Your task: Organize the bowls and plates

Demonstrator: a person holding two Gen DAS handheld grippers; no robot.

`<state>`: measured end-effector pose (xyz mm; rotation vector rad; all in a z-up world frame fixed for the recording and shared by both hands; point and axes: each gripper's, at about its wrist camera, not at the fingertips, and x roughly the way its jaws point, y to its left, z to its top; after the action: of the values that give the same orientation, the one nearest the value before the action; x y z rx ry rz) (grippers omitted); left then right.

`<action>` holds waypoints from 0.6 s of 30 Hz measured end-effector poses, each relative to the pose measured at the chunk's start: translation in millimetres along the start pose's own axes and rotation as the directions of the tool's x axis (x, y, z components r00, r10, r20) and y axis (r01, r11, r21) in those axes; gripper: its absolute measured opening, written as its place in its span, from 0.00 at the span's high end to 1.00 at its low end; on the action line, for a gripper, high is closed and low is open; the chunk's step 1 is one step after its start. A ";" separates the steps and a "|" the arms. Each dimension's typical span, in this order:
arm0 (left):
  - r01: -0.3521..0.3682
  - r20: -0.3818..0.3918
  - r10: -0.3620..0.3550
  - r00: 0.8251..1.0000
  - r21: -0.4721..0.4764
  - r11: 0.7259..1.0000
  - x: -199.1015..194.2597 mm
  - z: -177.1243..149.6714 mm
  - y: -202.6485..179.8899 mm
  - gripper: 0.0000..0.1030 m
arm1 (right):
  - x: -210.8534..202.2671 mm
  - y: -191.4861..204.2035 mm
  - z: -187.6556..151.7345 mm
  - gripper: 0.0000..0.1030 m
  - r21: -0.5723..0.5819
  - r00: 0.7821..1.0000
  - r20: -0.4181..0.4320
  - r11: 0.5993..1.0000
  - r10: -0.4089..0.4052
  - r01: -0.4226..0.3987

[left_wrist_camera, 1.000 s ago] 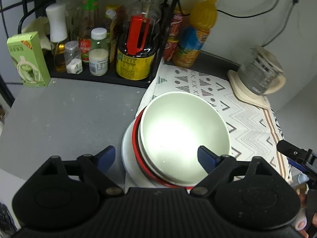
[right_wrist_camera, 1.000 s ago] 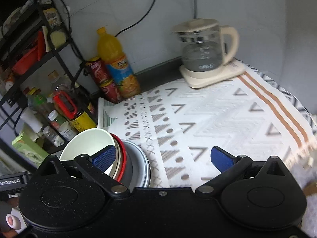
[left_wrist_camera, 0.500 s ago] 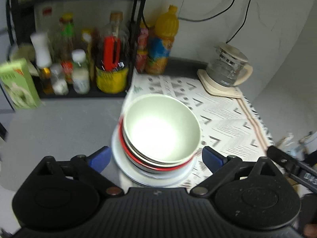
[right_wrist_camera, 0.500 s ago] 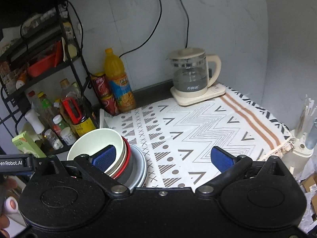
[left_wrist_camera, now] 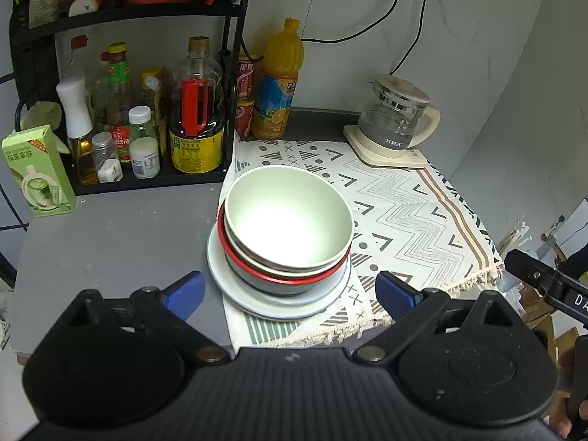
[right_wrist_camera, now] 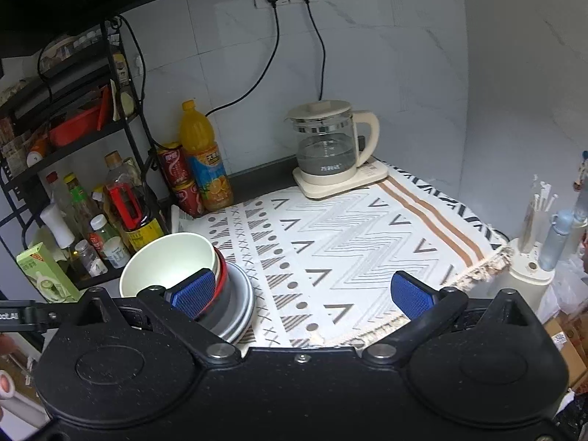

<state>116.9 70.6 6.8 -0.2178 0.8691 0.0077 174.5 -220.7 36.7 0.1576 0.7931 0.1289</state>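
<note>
The grey tabletop (left_wrist_camera: 110, 235) carries a patterned cloth (left_wrist_camera: 404, 213), and the stack sits at the cloth's left edge. At the bottom lies a pale plate (left_wrist_camera: 235, 290), flat; on it a red-rimmed bowl (left_wrist_camera: 257, 275), then a green bowl (left_wrist_camera: 286, 217) on top, all mouths facing up. The left hand-held gripper (left_wrist_camera: 290, 292) hovers near the stack, jaws wide apart, touching nothing. The right hand-held gripper (right_wrist_camera: 301, 290) hangs beside the stack, jaws spread, empty too.
</note>
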 end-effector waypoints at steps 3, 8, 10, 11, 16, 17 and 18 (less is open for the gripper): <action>-0.005 0.002 0.005 1.000 0.013 1.000 -7.7 -4.5 3.3 0.05 | -6.6 -3.3 -3.1 0.00 0.004 1.000 0.000 1.000 -0.005 0.005; -0.021 0.007 0.021 1.000 0.033 0.999 -16.3 -7.6 5.4 0.05 | -15.3 -7.2 -8.1 0.00 0.005 1.000 -0.009 1.000 -0.018 0.019; -0.021 0.017 0.020 1.000 0.047 0.999 -20.7 -9.4 5.9 0.05 | -19.4 -7.9 -11.0 0.00 0.009 1.000 -0.018 1.000 -0.008 0.008; -0.022 0.022 0.021 1.000 0.054 0.998 -23.2 -10.8 6.2 0.05 | -21.4 -7.4 -12.4 0.00 0.009 1.000 -0.024 1.000 -0.003 0.003; -0.016 0.022 0.015 1.000 0.062 0.998 -33.8 -17.2 7.8 0.05 | -30.3 -3.7 -19.7 0.00 0.000 0.999 -0.041 1.000 0.007 -0.007; -0.018 0.023 0.017 1.000 0.065 0.998 -35.8 -19.2 7.5 0.05 | -31.7 -3.7 -21.1 0.00 0.002 0.999 -0.045 1.000 0.011 -0.011; -0.019 0.022 0.018 1.000 0.064 0.998 -37.1 -21.2 7.9 0.05 | -32.4 -3.4 -22.4 0.00 0.001 0.999 -0.047 1.000 0.012 -0.012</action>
<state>76.1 77.3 20.2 -0.1496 0.8490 -0.0007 136.1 -227.5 43.3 0.1607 0.8393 0.1444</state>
